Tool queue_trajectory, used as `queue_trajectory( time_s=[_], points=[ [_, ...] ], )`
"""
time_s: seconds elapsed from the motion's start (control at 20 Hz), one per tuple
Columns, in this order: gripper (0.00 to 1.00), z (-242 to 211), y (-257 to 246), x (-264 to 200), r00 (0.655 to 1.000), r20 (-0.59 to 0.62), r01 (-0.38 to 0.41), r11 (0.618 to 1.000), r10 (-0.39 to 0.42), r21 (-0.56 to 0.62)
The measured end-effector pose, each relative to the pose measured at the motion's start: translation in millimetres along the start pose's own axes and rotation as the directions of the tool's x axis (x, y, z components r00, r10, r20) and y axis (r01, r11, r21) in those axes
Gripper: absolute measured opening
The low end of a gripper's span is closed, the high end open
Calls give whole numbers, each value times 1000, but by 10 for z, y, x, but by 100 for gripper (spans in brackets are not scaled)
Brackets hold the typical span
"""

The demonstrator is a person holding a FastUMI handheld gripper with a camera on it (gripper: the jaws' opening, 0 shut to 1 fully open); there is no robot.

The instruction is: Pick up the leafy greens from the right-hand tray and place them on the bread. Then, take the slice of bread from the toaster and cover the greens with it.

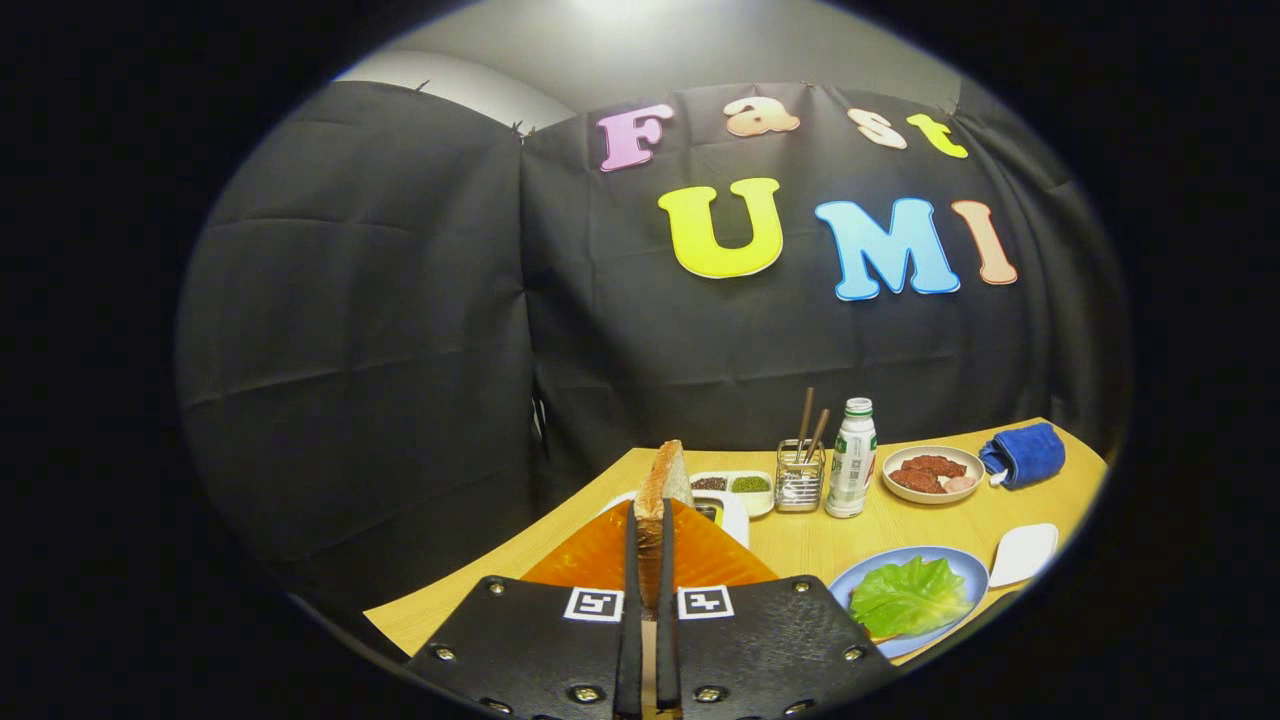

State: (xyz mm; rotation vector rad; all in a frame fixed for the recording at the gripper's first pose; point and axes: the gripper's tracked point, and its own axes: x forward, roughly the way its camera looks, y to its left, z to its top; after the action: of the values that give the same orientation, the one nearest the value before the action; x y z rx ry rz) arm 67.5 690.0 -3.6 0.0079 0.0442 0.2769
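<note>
The fingers (648, 560) clench a browned, upright bread slice (662, 490) on edge, above an orange toaster (600, 555). At its two o'clock on the counter (800, 545): chopstick holder (799, 478), bottle (851, 460), meat bowl (932, 472), blue cloth (1024, 453). At four o'clock, greens (908, 596) lie flat on a blue plate (960, 566).

Smooth wood table (900, 520); glossy plate (965, 570); blue cloth towel (1025, 455); rough-crusted bread (662, 490).
</note>
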Motion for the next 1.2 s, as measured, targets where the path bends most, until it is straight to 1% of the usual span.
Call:
queue_trajectory(
  time_s=[0.4, 0.65, 0.85, 1.2],
  points=[
    [6, 369, -127, -104, 999, 45, -19, 998, 16, 66],
    [6, 544, -417, -260, 997, 79, 12, 998, -17, 62],
    [6, 515, -689, -422, 997, 75, 30, 997, -36, 76],
    [6, 360, -1224, -586, 994, 53, 97, 994, -99, 42]
  ],
)
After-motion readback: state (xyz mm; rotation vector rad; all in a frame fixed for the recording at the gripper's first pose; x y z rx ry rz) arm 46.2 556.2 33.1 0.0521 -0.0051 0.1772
